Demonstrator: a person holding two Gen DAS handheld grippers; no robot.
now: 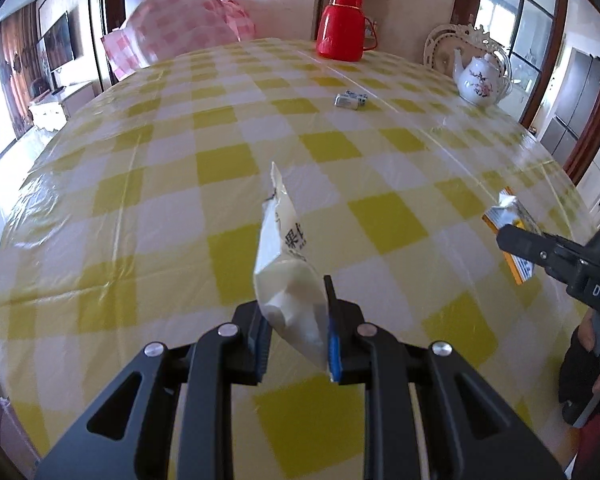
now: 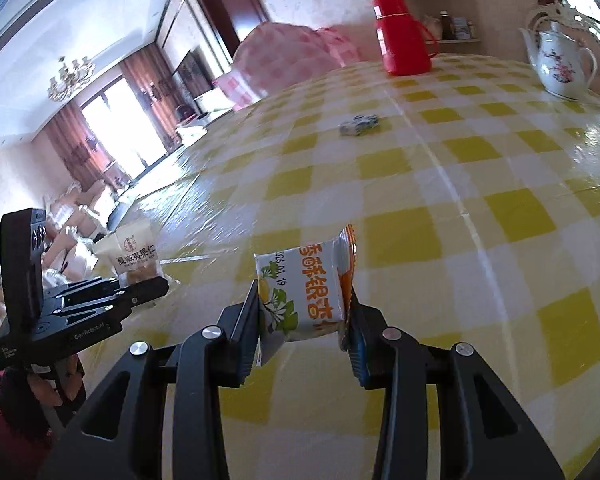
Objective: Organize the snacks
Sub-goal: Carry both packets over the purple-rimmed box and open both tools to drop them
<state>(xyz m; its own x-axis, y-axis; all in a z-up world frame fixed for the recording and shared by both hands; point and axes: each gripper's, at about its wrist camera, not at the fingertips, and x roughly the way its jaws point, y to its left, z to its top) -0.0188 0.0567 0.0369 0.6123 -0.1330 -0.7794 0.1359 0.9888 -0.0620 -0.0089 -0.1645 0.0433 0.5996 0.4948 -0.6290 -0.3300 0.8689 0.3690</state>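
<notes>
Table (image 1: 180, 208) with yellow checked cloth lies beneath both grippers. Left gripper (image 1: 296, 332) is angled down over the cloth, clamped on a cream snack packet (image 1: 284, 264) held edge-on above it. Right gripper (image 2: 306, 332) is likewise angled down, clamped on an orange-and-white snack packet (image 2: 308, 284), clear of the cloth. A small wrapped snack (image 1: 351, 100) lies farther back, near the teapot (image 1: 480, 80).

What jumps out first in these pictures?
Two black claws, each pinching a snack: the left claw holds a cream packet, the right claw an orange-and-white packet. Behind, a red flask stands at the far edge of the yellow checked table.
</notes>
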